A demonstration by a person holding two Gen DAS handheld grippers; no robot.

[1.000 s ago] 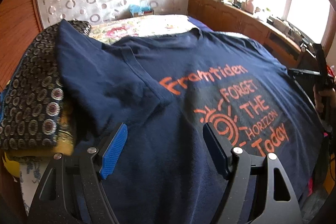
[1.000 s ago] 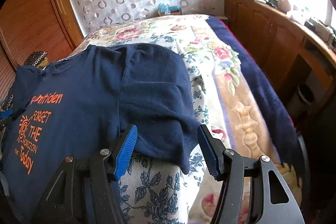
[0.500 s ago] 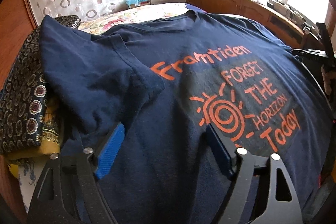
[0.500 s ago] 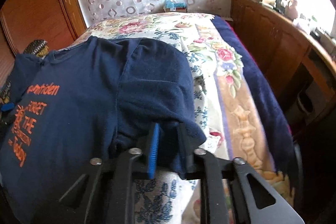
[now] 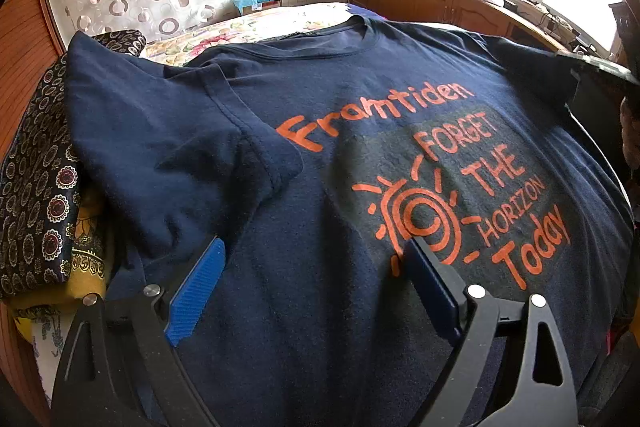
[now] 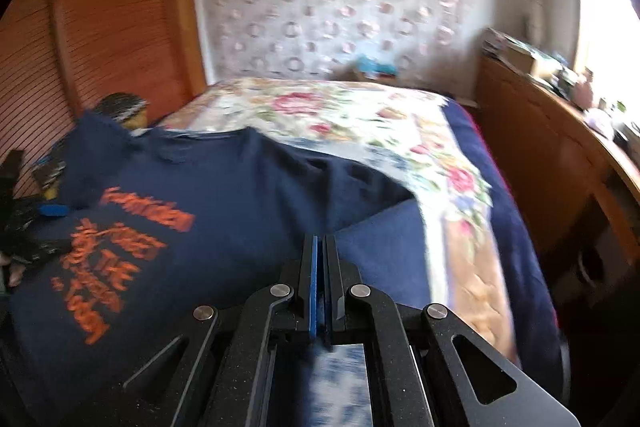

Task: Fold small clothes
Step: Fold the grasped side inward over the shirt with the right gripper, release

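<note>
A navy T-shirt (image 5: 360, 155) with orange print lies face up on the bed; its left sleeve (image 5: 180, 147) is folded in over the body. My left gripper (image 5: 316, 267) is open, low over the shirt's lower left part, touching nothing I can see. In the right wrist view the T-shirt (image 6: 208, 203) fills the left side. My right gripper (image 6: 320, 251) is shut on the shirt's right sleeve (image 6: 380, 227) and holds it lifted off the bed, its paler inner side showing.
A dark patterned cloth (image 5: 36, 187) over a yellow one (image 5: 86, 267) lies left of the shirt. The floral bedspread (image 6: 360, 119) stretches behind and right. Wooden cabinets (image 6: 540, 155) with clutter run along the right under the window. A wooden headboard (image 6: 100, 47) stands at left.
My right gripper closed on the right sleeve and lifted it up and toward the shirt body. My left gripper sank closer to the shirt and stayed open.
</note>
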